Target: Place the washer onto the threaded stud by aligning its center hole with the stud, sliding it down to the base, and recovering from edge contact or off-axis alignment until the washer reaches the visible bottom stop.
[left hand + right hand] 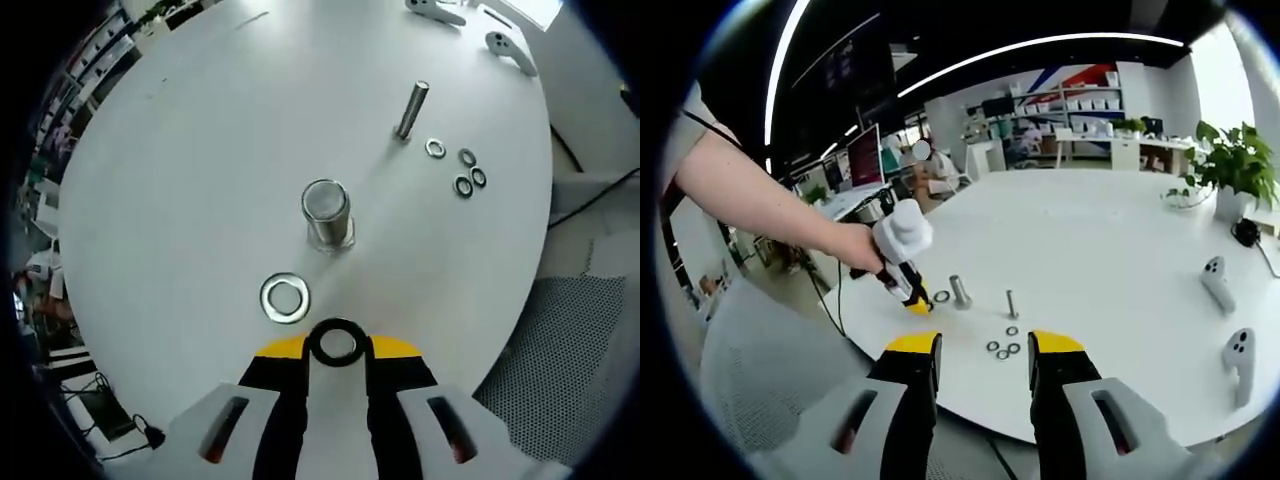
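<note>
Steel washer [336, 343], thin, rigid and slippery, sits clamped by its rim in my left gripper [337, 350]. My right gripper [983, 350] stands apart, empty. Stud [327, 214] lies just ahead.

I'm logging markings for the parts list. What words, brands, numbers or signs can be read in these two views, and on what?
None can be read.
Large threaded steel stud, flat silver washer, dark ring washer held in the left gripper: no visible markings.
Monitor and far shelves: too small and blurred to read.
</note>
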`<state>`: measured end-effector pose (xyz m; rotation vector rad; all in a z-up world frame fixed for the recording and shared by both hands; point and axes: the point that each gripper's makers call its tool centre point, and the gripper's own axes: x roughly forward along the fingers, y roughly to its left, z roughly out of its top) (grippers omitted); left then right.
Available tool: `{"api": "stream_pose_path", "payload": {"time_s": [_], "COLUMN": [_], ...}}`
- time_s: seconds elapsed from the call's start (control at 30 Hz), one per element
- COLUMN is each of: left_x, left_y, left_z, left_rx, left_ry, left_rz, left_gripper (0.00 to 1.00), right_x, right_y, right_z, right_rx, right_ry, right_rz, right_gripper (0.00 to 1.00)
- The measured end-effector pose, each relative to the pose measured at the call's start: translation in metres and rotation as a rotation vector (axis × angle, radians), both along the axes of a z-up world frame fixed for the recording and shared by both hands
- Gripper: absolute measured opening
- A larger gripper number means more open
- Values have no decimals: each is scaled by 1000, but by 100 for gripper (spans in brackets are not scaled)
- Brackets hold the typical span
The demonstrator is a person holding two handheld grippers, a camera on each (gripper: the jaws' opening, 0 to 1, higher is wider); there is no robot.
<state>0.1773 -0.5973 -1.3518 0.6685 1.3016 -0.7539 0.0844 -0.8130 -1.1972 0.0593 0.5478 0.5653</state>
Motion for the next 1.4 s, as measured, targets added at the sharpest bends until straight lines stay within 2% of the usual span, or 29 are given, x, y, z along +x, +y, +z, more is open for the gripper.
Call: {"api": "stream_pose_path", "payload": {"time_s": [0.27,0.5,0.8,1.1,1.4], "left_x": [7,15,29,38,40], "left_y": [-10,-16,-35,-54,-55], "left_z": [23,41,59,60,50], "left_rx": [-34,-74,-116,-141,-112], "left_ry": [-38,-50,-91,-93,-85], "left_rz": [-51,-45,-76,-77,-104], "left_gripper": [19,19,19,19,19], "right_x": [0,0,-1,-1,0], "right_y": [0,0,0,0,-1], "right_z": [0,0,-1,-1,-1], "right_rx": [-2,-2,-3,-3,-3], "right_ry": [1,1,1,1,0], "right_rz": [1,3,3,2,-3], "right_gripper": [37,37,37,37,37]}}
